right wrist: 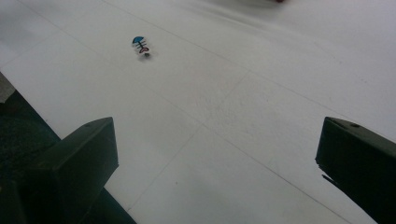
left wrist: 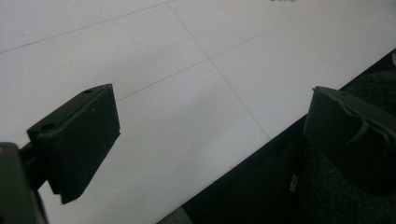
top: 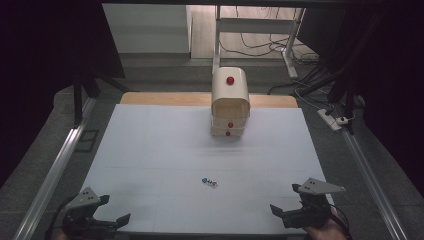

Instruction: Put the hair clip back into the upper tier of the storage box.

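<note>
Left gripper (top: 111, 209): I see it at the near left corner of the table (top: 150, 150), over the front edge. Its jaws stand wide apart and hold nothing. In the left gripper view (left wrist: 210, 135) one jaw is over the white surface, the other past the table edge.

Right gripper (top: 284, 199): I see it at the near right corner, a hand (top: 327, 230) behind it. Its jaws are spread wide and empty. In the right gripper view (right wrist: 217, 154) bare white surface lies between them.

Fish trinket (top: 210, 182): a small flat piece with a blue head and fishbone body. It lies on the table near the front edge, roughly midway between the two grippers, well apart from both. The right gripper view shows it (right wrist: 140, 45) ahead of the jaws.

Small chest (top: 230, 102): cream, rounded top, red knobs. It stands at the far edge of the table, well apart from the trinket.
</note>
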The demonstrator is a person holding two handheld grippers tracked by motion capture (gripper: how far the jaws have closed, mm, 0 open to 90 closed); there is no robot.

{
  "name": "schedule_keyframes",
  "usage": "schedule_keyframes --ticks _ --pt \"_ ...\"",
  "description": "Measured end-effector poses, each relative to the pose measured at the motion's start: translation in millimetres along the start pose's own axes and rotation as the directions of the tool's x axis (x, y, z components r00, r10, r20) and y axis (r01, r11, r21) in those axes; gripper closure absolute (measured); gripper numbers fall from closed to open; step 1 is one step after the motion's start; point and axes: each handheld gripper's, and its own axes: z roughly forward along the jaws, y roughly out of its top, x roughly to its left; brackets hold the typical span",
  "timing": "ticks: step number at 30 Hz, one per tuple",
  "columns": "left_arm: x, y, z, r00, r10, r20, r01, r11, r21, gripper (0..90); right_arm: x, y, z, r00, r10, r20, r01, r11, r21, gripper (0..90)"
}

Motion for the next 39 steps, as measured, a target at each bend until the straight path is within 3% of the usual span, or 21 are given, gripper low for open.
schedule_keyframes --ticks 11,22,39 --pt "1.3 -0.1 -0.4 0.9999 -0.007 0.01 0.007 1.0 -0.003 3.3 1.6 3.1 2.1 0.9995 -0.023 -0.022 0.023 1.0 -0.008 0.0" --pt "1.3 0.0 -0.4 0.9999 -0.005 0.011 0.005 1.0 -0.003 3.2 8.2 12.1 12.2 0.996 -0.043 -0.078 0.041 0.999 -0.028 0.0" --pt "0.9 0.2 0.1 0.9999 -0.001 0.012 0.001 1.0 0.001 3.1 22.5 16.9 37.7 0.987 -0.108 -0.119 0.11 0.994 0.01 0.0"
